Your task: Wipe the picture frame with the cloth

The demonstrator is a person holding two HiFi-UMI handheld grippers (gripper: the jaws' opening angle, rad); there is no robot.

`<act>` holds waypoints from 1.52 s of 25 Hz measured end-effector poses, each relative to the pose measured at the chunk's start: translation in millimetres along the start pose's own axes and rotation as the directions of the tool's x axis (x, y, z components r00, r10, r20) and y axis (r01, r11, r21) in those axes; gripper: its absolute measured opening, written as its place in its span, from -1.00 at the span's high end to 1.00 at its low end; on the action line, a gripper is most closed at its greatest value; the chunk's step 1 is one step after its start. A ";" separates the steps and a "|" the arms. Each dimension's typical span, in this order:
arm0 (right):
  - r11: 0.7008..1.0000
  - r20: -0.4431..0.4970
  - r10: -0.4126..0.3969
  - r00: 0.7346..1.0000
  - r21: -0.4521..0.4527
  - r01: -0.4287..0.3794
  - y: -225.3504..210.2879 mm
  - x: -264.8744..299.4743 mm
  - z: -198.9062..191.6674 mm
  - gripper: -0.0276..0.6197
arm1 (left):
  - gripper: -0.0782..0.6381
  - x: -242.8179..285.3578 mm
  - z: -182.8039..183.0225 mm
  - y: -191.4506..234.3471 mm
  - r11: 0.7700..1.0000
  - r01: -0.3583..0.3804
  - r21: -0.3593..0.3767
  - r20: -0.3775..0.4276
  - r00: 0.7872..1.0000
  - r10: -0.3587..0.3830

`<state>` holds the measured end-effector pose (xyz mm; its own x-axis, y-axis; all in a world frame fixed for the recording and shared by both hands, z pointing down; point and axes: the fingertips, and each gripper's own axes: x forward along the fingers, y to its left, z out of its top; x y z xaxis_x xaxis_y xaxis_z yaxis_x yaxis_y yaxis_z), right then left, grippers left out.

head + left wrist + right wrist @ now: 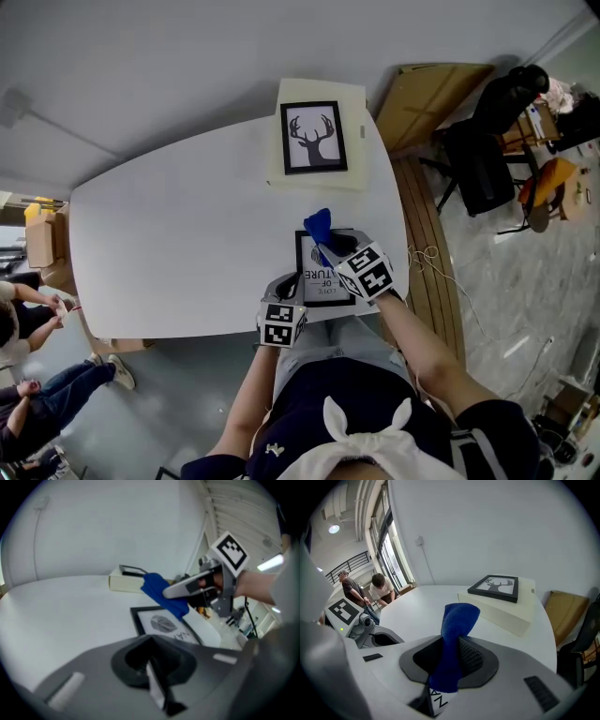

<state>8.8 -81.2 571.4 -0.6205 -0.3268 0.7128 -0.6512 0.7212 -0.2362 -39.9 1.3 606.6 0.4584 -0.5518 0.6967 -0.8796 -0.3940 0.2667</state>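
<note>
At the picture frame's near left corner, the left gripper has its jaws pressed together, with nothing I can make out between them. Over the frame itself, which lies flat on the table, the right gripper clamps the blue cloth, whose free end stands up past the frame's far edge. Well beyond the frame, a deer picture rests on a cream box. Wiping looks barely started: the cloth is in position, and most of the glass is probably still to do.
</note>
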 end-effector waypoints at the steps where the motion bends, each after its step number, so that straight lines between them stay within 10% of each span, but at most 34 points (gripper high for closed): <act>1: 1.000 -0.006 -0.007 1.000 -0.010 0.007 -1.7 3.2 0.1 0.64 | 0.77 2.1 -1.0 0.8 1.000 0.002 0.000 -0.004 1.000 -0.002; 38: 1.000 -0.114 0.012 0.993 -0.024 -0.015 12.7 48.5 -21.0 0.64 | 0.78 10.1 -8.8 2.8 0.998 0.057 -0.022 -0.026 0.998 -0.058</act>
<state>-20.4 -75.2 616.9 -0.5741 -0.2464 0.7808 -0.6313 0.7405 -0.2305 -38.8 1.1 620.2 0.5052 -0.5087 0.6972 -0.8544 -0.4089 0.3207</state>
